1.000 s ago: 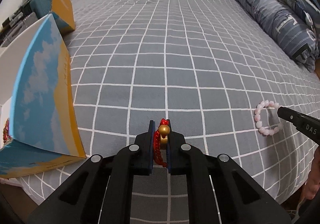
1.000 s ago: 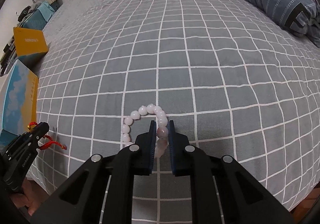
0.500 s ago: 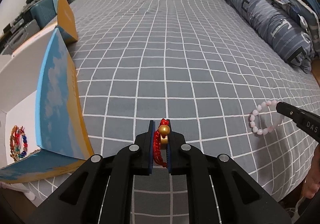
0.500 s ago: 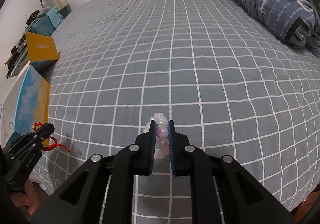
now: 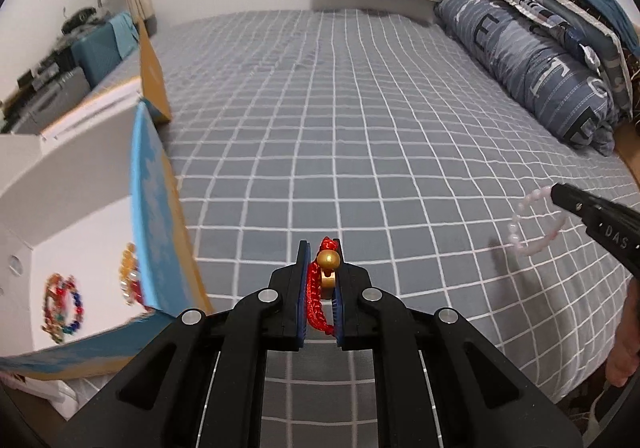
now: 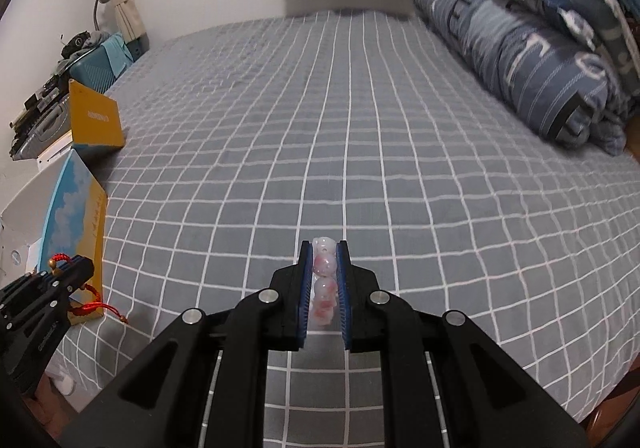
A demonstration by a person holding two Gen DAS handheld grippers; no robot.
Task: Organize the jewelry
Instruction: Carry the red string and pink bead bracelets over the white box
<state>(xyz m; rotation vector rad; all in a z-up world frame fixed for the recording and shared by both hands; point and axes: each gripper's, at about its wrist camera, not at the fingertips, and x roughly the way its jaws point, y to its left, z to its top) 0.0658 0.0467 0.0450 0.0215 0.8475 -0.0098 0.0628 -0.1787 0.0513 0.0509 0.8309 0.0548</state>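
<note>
My left gripper [image 5: 320, 248] is shut on a red cord bracelet with a gold bead [image 5: 327, 268], held above the bed near its front edge; it also shows in the right wrist view [image 6: 76, 266], with the red cord [image 6: 100, 306] dangling. My right gripper [image 6: 324, 248] is shut on a pink bead bracelet [image 6: 324, 280], lifted off the bed; in the left wrist view the bracelet [image 5: 532, 220] hangs from that gripper [image 5: 558, 192]. An open white box with a blue and yellow flap [image 5: 156, 216] stands at the left, holding beaded bracelets [image 5: 62, 304].
The grey checked bed cover [image 5: 340, 128] fills the middle. A rolled blue quilt and pillows [image 5: 532, 60] lie along the right. A yellow box [image 6: 94, 120] and a teal case [image 6: 98, 66] sit at the far left beside a cluttered shelf.
Both grippers have risen from the bed. The pink bead bracelet has left the cover and hangs from the right gripper. The inside of the white box has come into the left view.
</note>
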